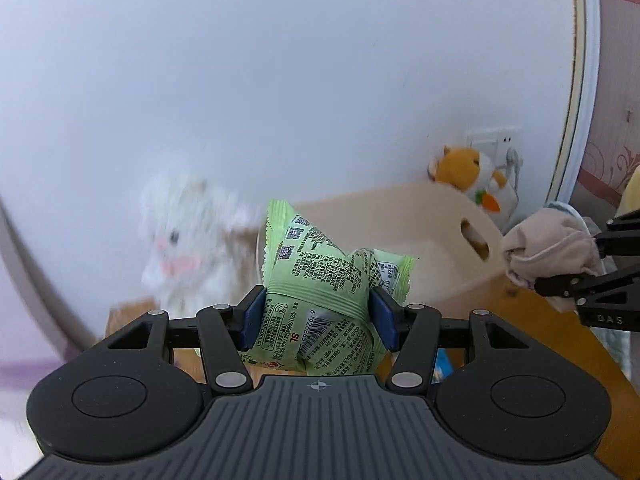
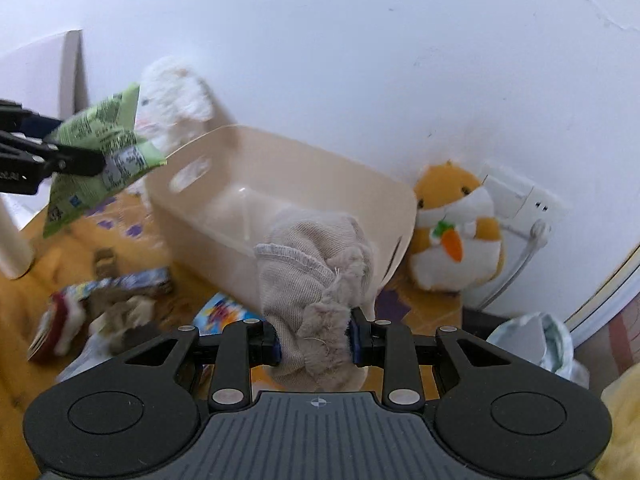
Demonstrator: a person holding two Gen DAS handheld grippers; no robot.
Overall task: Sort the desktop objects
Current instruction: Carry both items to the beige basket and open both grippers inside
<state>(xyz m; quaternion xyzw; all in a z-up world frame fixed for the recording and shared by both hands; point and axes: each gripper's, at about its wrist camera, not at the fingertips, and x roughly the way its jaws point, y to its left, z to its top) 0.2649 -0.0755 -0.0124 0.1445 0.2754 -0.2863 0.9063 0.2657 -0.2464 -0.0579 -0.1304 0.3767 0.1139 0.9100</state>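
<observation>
My left gripper (image 1: pixel 316 320) is shut on a green snack packet (image 1: pixel 320 280) and holds it up in front of the beige storage bin (image 1: pixel 432 248). The packet also shows in the right wrist view (image 2: pixel 100 156), left of the bin (image 2: pixel 280 184), with the left gripper (image 2: pixel 86 164) on it. My right gripper (image 2: pixel 314 344) is shut on a bunched beige sock (image 2: pixel 316 280), held just in front of the bin's near wall. In the left wrist view the sock (image 1: pixel 548 252) and right gripper (image 1: pixel 536 268) are at the right edge.
A white plush rabbit (image 1: pixel 184 240) stands left of the bin, an orange hamster plush (image 2: pixel 456 224) to its right against the wall by a socket (image 2: pixel 520 200). Snack packets and wrappers (image 2: pixel 112 300) lie on the orange table (image 2: pixel 36 280). A crumpled bag (image 2: pixel 536 344) is at right.
</observation>
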